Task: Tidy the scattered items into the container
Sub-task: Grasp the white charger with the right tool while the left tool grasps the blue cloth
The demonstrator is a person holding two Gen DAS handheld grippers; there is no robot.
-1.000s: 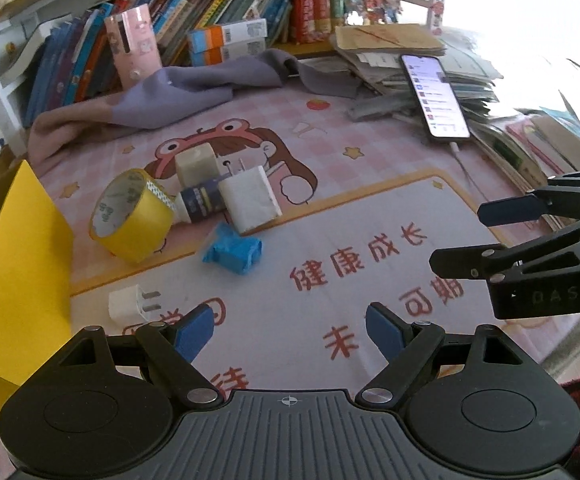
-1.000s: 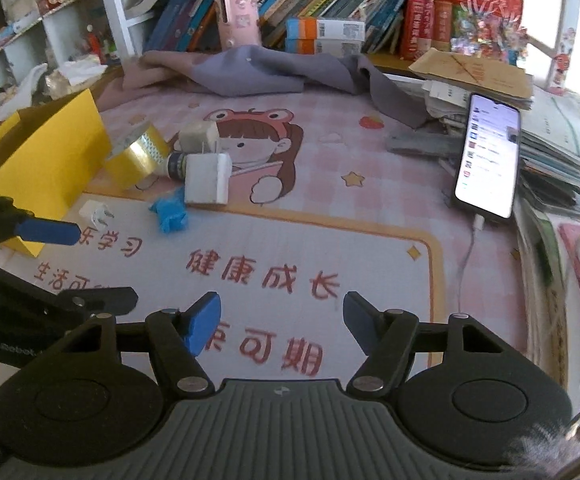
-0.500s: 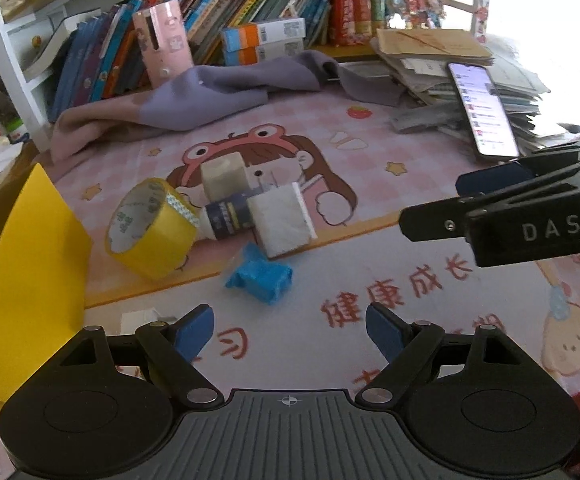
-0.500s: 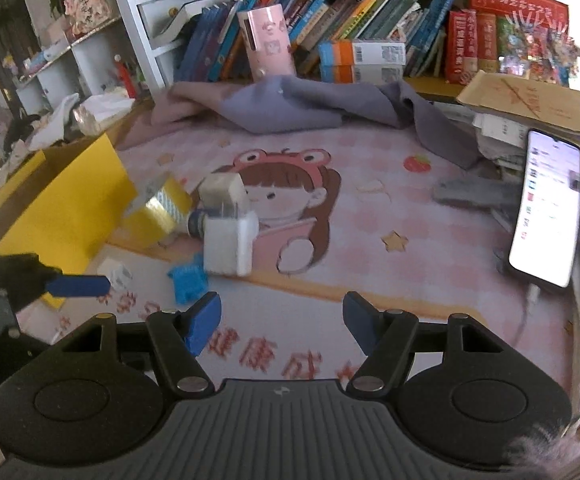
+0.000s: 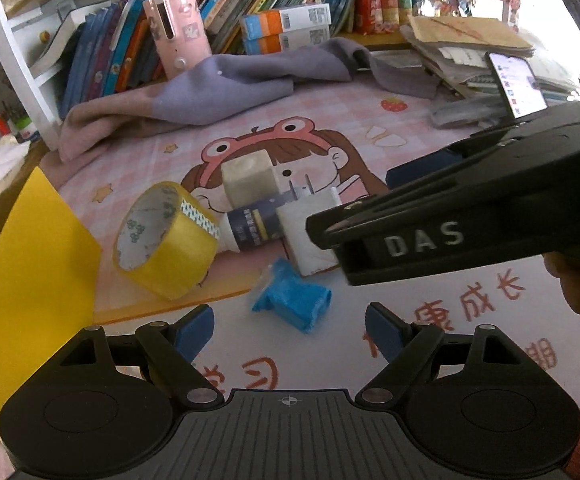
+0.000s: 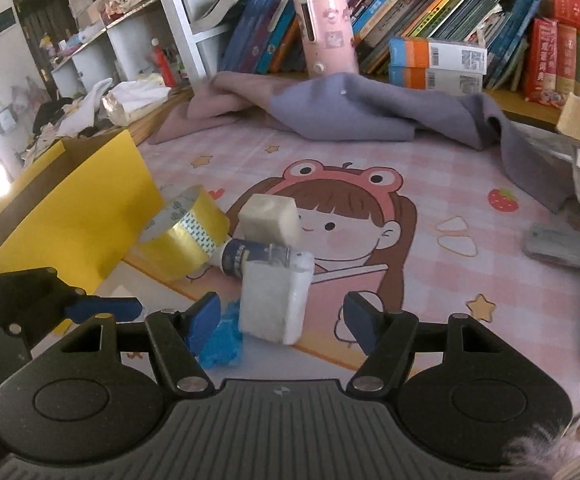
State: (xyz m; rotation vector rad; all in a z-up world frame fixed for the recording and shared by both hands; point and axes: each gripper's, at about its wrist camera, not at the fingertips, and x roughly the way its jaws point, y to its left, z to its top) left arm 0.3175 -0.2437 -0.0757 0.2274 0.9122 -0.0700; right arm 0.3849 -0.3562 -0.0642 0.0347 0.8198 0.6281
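Your right gripper (image 6: 280, 314) hangs low over the mat with its jaws spread wide and nothing between them, and the white foam block (image 6: 276, 298) sits just ahead of the gap, slightly left of centre. That block looks like the piece to take first. It touches the small dark-labelled bottle (image 6: 236, 256) on its far side, and the blue crumpled piece (image 6: 222, 340) lies close against its near left corner, right by your left fingertip, so slide in straight and level, keeping that fingertip clear of the blue piece. Close across the block's broad faces; foam will likely give, so squeeze only until it holds.

Your left gripper (image 5: 290, 330) is also wide open and empty, low at the near edge with the blue piece (image 5: 291, 300) just beyond it. Keep it out of the right gripper's line; the two tools already cross in its view.

The yellow tape roll (image 6: 184, 228) leans on the far left of the cluster, beside the cream cube (image 6: 270, 216). The yellow container (image 6: 70, 216) stands at the far left, its open top turned away, so I cannot tell what it already holds. A small white plug (image 6: 120, 294) seems to lie near its base, mostly hidden.

Lift the block straight up before swinging left, or the bottle may roll.
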